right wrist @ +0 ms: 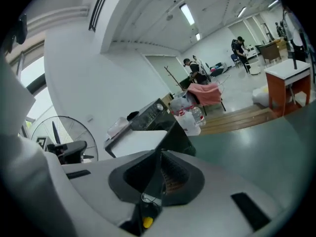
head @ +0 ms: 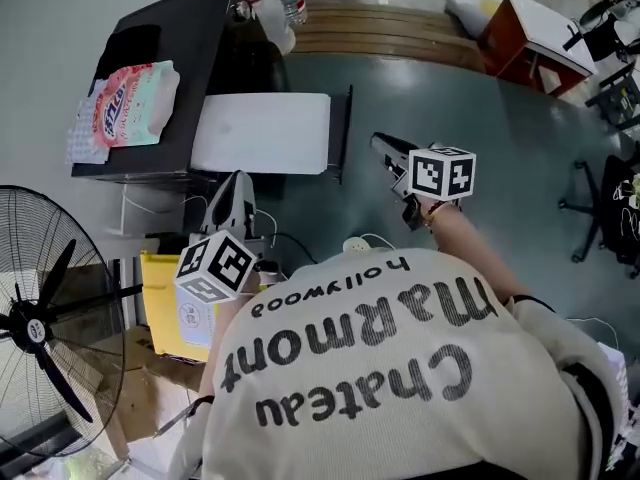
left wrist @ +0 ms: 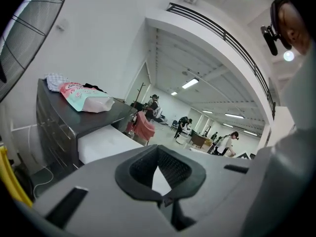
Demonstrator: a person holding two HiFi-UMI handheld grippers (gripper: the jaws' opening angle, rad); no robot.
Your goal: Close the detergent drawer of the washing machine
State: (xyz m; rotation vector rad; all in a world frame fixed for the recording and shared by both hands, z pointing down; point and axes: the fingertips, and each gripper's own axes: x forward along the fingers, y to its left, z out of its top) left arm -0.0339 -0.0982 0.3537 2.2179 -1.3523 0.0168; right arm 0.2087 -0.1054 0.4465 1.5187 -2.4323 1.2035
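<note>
The right gripper [head: 382, 146], jaws pinched together and empty, is near the black front edge [head: 345, 133] of the white slab-like drawer [head: 260, 133], apparently pulled out of the dark grey washing machine [head: 200, 68]; the left gripper [head: 236, 180], likewise closed, sits further back

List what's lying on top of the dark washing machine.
A pink-and-green refill pouch lies on the washing machine, overlapping a checked cloth; a black item sits beside it. The pouch hides part of the cloth.
</note>
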